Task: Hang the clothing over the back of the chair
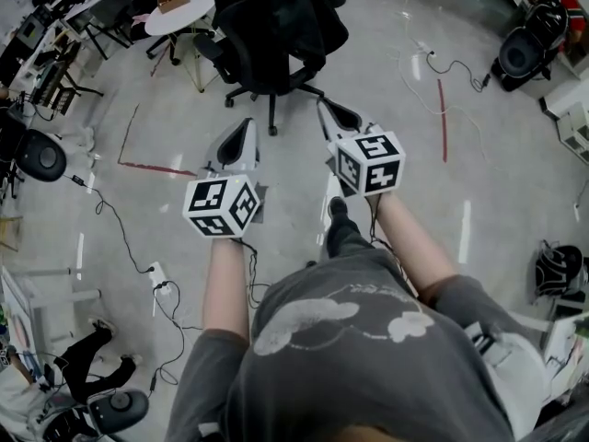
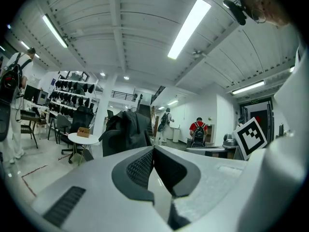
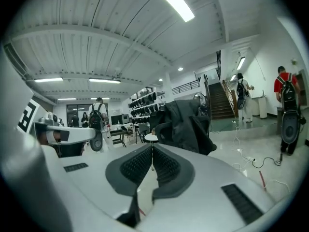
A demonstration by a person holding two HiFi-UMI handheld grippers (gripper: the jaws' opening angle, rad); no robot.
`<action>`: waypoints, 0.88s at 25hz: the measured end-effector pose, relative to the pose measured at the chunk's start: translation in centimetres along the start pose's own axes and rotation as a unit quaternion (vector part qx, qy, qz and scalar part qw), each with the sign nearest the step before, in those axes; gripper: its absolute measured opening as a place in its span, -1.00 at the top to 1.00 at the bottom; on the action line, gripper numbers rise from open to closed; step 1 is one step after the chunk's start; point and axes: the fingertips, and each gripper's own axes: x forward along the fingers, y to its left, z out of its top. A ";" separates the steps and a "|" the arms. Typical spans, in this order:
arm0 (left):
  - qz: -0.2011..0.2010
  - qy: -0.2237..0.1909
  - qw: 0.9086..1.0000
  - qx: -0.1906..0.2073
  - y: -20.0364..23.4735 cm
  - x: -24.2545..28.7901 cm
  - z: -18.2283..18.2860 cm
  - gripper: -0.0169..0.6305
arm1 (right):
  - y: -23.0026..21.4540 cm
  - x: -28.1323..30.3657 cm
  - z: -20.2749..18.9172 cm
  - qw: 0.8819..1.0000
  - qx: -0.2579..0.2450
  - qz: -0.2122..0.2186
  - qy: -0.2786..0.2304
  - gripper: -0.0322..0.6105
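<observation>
Left gripper (image 1: 247,125) and right gripper (image 1: 327,107), both closed empty, face clothing (image 1: 276,17) seemingly hanging lengthwise down the chair (image 1: 272,90).

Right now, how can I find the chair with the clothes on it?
Find the grey floor in the head view. Near its top middle, beside the round white table, stands a black wheeled chair. Only this one has dark clothing draped over its back.
</observation>
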 end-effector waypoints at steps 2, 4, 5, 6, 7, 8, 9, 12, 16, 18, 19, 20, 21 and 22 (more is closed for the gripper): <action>-0.001 0.005 1.000 -0.003 -0.2 -1.0 -0.5 0.94 | 0.5 -1.0 -0.2 1.000 0.001 -0.003 0.001 0.92; -0.001 0.009 1.000 -0.005 -0.4 -1.9 -0.9 0.94 | 1.0 -1.9 -0.4 1.000 0.003 -0.005 0.000 0.93; -0.001 0.010 1.000 -0.006 -0.5 -2.3 -1.1 0.94 | 1.2 -2.4 -0.5 1.000 0.004 -0.007 -0.001 0.93; -0.001 0.012 1.000 -0.007 -0.7 -2.7 -1.4 0.94 | 1.4 -2.9 -0.6 1.000 0.004 -0.009 -0.001 0.93; -0.002 0.014 1.000 -0.009 -0.8 -3.1 -1.6 0.94 | 1.5 -3.4 -0.8 1.000 0.003 -0.013 0.000 0.93; -0.003 0.017 1.000 -0.010 -1.0 -3.5 -1.9 0.94 | 1.6 -3.8 -1.1 1.000 0.000 -0.017 0.003 0.93; -0.005 0.019 1.000 -0.012 -1.2 -3.9 -2.3 0.94 | 1.7 -4.3 -1.3 1.000 -0.003 -0.022 0.005 0.93; -0.010 0.028 0.999 -0.016 -1.6 -5.0 -3.3 0.94 | 2.1 -5.6 -2.0 0.999 -0.007 -0.032 0.010 0.93; -0.016 0.038 0.999 -0.023 -2.6 -6.2 -4.7 0.94 | 2.5 -7.5 -3.3 0.999 -0.011 -0.036 0.021 0.93; -0.020 0.043 0.998 -0.027 -2.9 -6.4 -5.2 0.94 | 2.6 -8.0 -3.9 0.999 -0.013 -0.037 0.026 0.93; -0.022 0.046 0.998 -0.029 -3.0 -6.5 -5.6 0.94 | 2.7 -8.3 -4.1 0.999 -0.014 -0.037 0.029 0.93; -0.024 0.048 0.998 -0.030 -3.1 -6.5 -5.9 0.94 | 2.7 -8.5 -4.5 0.999 -0.016 -0.037 0.031 0.93; -0.025 0.050 0.998 -0.031 -3.4 -6.6 -6.3 0.94 | 2.7 -8.8 -4.8 0.999 -0.017 -0.037 0.033 0.93; -0.027 0.052 0.998 -0.032 -3.6 -6.7 -6.6 0.94 | 2.6 -9.1 -5.1 0.999 -0.018 -0.037 0.035 0.93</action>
